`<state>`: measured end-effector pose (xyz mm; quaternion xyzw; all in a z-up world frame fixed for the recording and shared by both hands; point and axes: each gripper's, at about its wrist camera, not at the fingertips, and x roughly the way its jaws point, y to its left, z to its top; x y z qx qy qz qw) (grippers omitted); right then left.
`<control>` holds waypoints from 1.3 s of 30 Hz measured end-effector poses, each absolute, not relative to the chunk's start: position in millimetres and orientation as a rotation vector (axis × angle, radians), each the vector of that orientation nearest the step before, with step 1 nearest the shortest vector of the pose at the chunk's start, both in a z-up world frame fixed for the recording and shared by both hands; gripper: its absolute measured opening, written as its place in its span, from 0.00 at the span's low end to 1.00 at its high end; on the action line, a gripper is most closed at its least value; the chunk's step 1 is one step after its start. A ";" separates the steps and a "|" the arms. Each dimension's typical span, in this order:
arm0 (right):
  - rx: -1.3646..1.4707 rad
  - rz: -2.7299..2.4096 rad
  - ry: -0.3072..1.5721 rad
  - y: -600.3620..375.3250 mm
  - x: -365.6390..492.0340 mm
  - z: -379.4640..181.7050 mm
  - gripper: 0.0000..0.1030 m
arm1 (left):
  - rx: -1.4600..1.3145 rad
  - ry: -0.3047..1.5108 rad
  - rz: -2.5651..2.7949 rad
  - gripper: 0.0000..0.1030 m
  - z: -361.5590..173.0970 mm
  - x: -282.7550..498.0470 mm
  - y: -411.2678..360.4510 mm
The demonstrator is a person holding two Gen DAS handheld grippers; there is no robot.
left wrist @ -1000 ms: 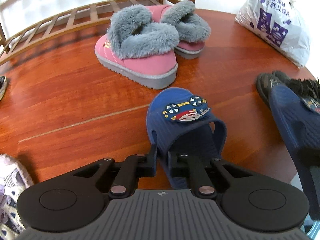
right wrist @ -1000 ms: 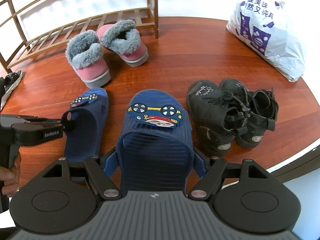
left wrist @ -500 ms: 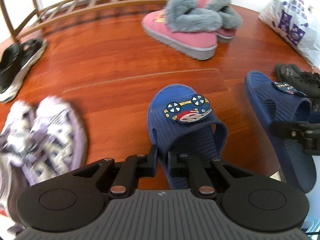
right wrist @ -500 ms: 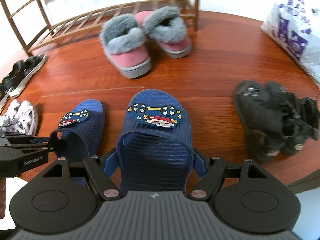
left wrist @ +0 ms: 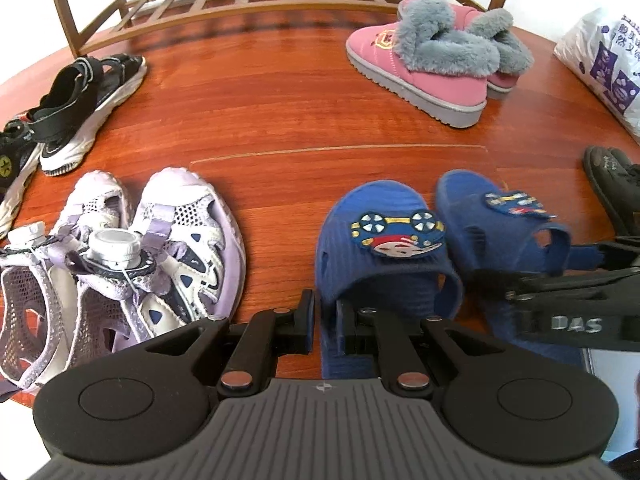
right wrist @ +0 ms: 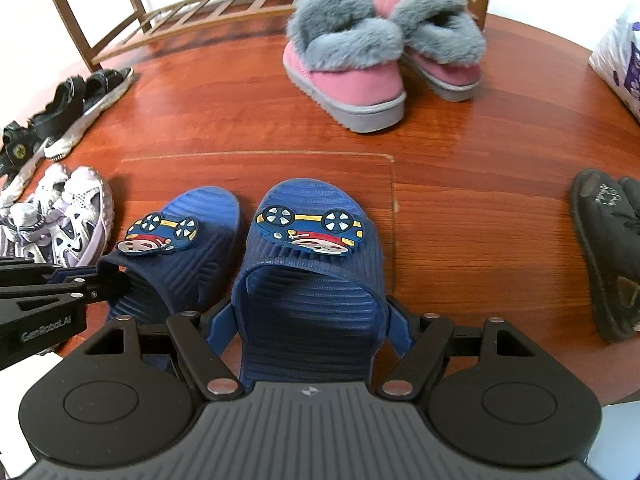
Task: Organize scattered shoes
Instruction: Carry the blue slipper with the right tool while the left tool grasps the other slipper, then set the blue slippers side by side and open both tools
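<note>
1. We see the left claw (left wrist: 325,322) clamped on the side edge of the left blue slipper (left wrist: 384,248), which rests on the wooden floor (left wrist: 280,120).
2. The right claw (right wrist: 312,320) grips the right blue slipper (right wrist: 312,264) across its width, just beside the other slipper.
3. Ahead of both claws stand the pink fur boots (right wrist: 352,76); left of the left claw lie the purple sneakers (left wrist: 120,252).

Red-brown wooden table (left wrist: 280,120), 2 pink boots (left wrist: 420,76), lilac sneakers (left wrist: 160,248), plastic bag (left wrist: 604,60)
</note>
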<state>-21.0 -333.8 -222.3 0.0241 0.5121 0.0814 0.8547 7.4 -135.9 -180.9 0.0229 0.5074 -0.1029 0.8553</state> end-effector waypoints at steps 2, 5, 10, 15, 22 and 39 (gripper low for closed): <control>0.029 0.172 1.089 -327.9 -19.1 -224.3 0.77 | 0.049 1.067 -0.228 0.12 -180.5 6.0 -137.7; 0.027 0.167 1.092 -325.7 -16.1 -226.0 0.78 | 0.041 1.067 -0.244 0.12 -180.1 5.2 -137.3; 0.025 0.165 1.098 -324.8 -13.9 -227.0 0.78 | 0.040 1.051 -0.252 0.21 -176.8 5.5 -133.7; 0.018 0.162 1.084 -325.3 -13.9 -224.9 0.80 | 0.050 1.029 -0.246 0.43 -167.9 3.0 -127.9; -0.010 0.163 1.037 -323.8 -17.9 -205.7 0.84 | 0.058 0.987 -0.271 0.54 -150.8 -1.2 -120.2; -0.051 0.166 0.921 -359.4 -8.9 -143.5 0.84 | -0.041 0.958 -0.260 0.63 -101.8 47.3 -129.1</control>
